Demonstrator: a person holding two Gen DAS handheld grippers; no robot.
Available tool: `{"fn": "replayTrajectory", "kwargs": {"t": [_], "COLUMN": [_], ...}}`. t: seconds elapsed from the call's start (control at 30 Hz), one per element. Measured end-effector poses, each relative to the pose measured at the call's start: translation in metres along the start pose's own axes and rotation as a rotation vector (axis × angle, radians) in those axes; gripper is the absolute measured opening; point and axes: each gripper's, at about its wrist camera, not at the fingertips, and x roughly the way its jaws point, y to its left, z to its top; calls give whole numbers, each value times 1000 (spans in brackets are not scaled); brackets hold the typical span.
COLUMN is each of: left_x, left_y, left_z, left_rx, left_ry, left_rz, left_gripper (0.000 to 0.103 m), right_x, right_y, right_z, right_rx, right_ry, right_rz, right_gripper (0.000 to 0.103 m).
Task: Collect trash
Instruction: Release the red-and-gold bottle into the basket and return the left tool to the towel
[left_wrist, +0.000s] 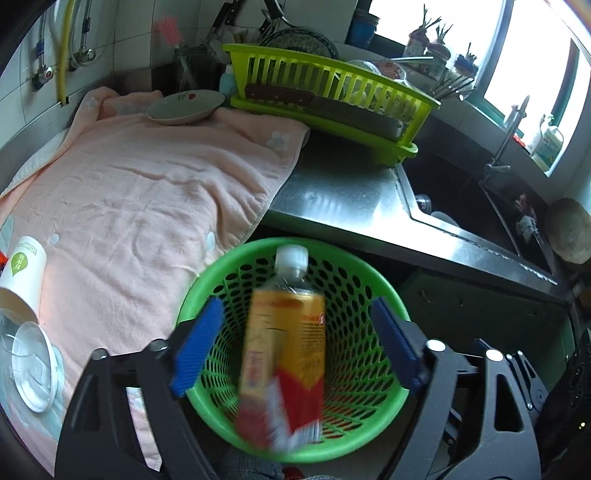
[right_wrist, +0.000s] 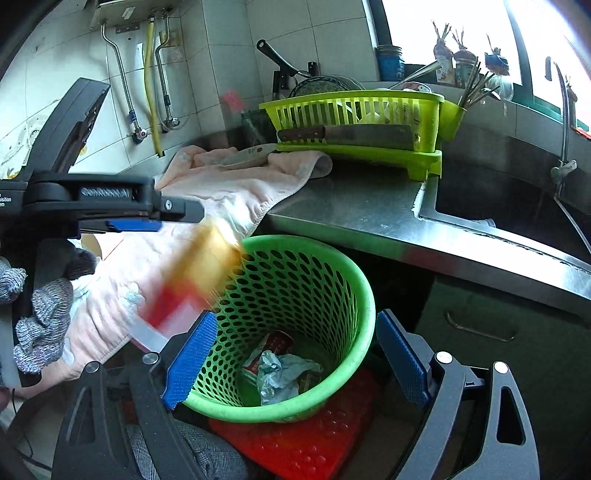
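Here, one green perforated basket (left_wrist: 295, 354) sits below the counter edge, directly under and ahead of both grippers. The left gripper (left_wrist: 301, 350) hangs over it with its two blue pads (left_wrist: 197, 347) spread wide, and one plastic bottle (left_wrist: 284, 347) with a white cap and a yellow and red label lies blurred between them, touching neither pad, its cap pointing away from the gripper over the basket's mouth. From the right gripper (right_wrist: 295, 358), whose two pads are likewise spread apart with nothing between them, the same bottle (right_wrist: 192, 280) shows as a smear to its upper left, just below the left gripper (right_wrist: 136, 223) and at the basket's near rim (right_wrist: 365, 306). Down inside the basket, ahead of the right gripper, lie one red can (right_wrist: 273, 349) and one crumpled pale wrapper (right_wrist: 280, 373). To the left of the left gripper, on one pink towel (left_wrist: 147, 192), lie one paper cup (left_wrist: 22, 277) on its side and one clear lidded cup (left_wrist: 31, 365). Farther ahead stands one lime dish rack (left_wrist: 332, 92) with one plate (left_wrist: 184, 105) just beside it. A hand in a grey knit glove (right_wrist: 40, 325) holds the left gripper's handle.
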Motion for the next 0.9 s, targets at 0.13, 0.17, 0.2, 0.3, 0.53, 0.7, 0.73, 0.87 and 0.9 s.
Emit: {"fn": "replayTrajectory", "kwargs": {"t": [0.13, 0.17, 0.2, 0.3, 0.53, 0.7, 0.73, 0.87, 0.9], "left_x": [-9, -13, -16, -32, -68, -96, -101, -123, -129], "left_y": [1, 2, 3, 9, 43, 77, 83, 111, 120], "left_z": [-4, -5, -6, -11, -24, -35, -37, -45, -48], "left_rx": [19, 26, 34, 60, 36, 3, -3, -29, -41], "left_ry": [-6, -10, -12, -29, -49, -64, -67, -81, -87], "left_rz": [0, 7, 18, 56, 118, 196, 210, 262, 276], "left_gripper": [83, 83, 83, 83, 83, 83, 83, 83, 83], "right_x": [-1, -1, -2, -3, -2, 4, 6, 11, 12], "right_y": [3, 5, 6, 12, 35, 70, 78, 110, 118], "right_z": [0, 0, 1, 2, 10, 14, 14, 16, 17], "right_rx": [-5, -8, -10, -14, -41, -98, -113, -162, -173], "right_ry": [-3, -4, -4, -11, -15, -6, -2, 6, 8], "right_rz": [8, 10, 15, 24, 81, 141, 153, 203, 217], "right_gripper": [85, 85, 85, 85, 85, 87, 87, 88, 88]}}
